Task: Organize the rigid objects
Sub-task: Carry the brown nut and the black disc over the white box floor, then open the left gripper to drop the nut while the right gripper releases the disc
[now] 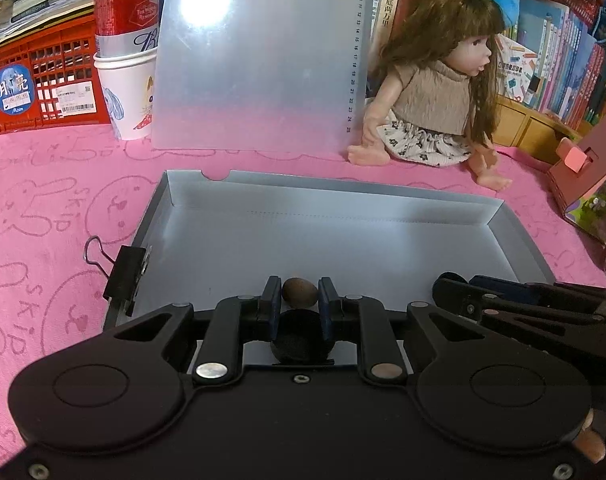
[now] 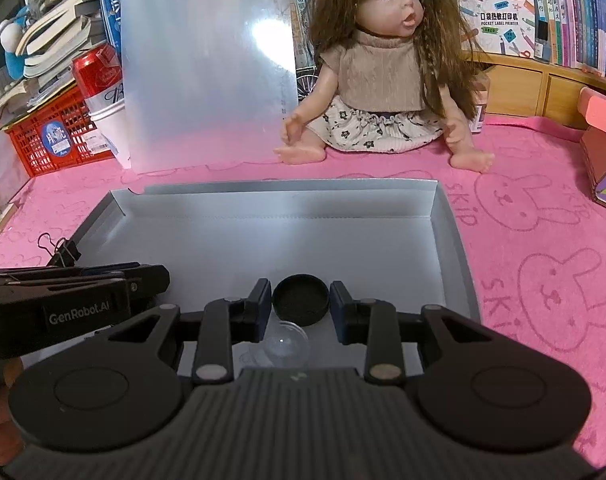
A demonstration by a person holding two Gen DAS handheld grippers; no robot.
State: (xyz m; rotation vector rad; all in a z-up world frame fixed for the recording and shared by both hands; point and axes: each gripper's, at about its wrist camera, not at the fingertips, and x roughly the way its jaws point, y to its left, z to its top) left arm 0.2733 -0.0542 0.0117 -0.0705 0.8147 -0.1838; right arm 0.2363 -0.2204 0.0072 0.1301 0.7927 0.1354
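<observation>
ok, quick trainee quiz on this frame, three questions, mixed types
1. True or false: the binder clip is clipped to a side wall of the grey tray.
2. Fill in: the red can stands inside a white ___.
3. What sits between the fingers of the left gripper? A) brown oval object B) binder clip C) red can

Key
1. True.
2. Cup.
3. A: the brown oval object, just above the tray floor.
</observation>
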